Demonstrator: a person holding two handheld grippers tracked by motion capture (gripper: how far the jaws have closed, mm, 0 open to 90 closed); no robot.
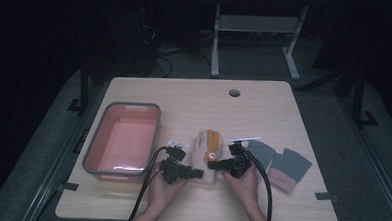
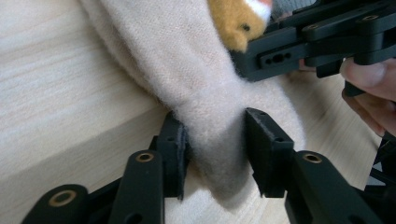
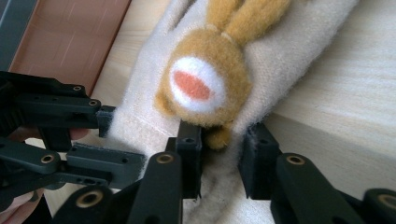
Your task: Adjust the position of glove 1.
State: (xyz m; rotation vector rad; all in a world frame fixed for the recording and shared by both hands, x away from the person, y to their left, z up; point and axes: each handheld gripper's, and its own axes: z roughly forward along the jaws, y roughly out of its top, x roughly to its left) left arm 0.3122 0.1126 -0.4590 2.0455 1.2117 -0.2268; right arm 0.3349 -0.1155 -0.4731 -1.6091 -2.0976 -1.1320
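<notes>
Cream glove (image 1: 206, 156) lies lengthwise away from the person, cuff pinched by left claw (image 1: 197, 173) and right claw (image 1: 214, 166).

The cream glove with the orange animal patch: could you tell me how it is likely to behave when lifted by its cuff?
The cream glove would probably droop, since its fuzzy knit bunches softly between the left gripper pads. It looks light and unlikely to slip.

This looks like a lab or recording room: a plain light-wood table (image 1: 194, 105) with a cable hole (image 1: 234, 92) stands on grey carpet in a dark space, and beyond the grippers a metal-framed bench (image 1: 257, 38) has cables (image 1: 161, 59) trailing beneath.
</notes>
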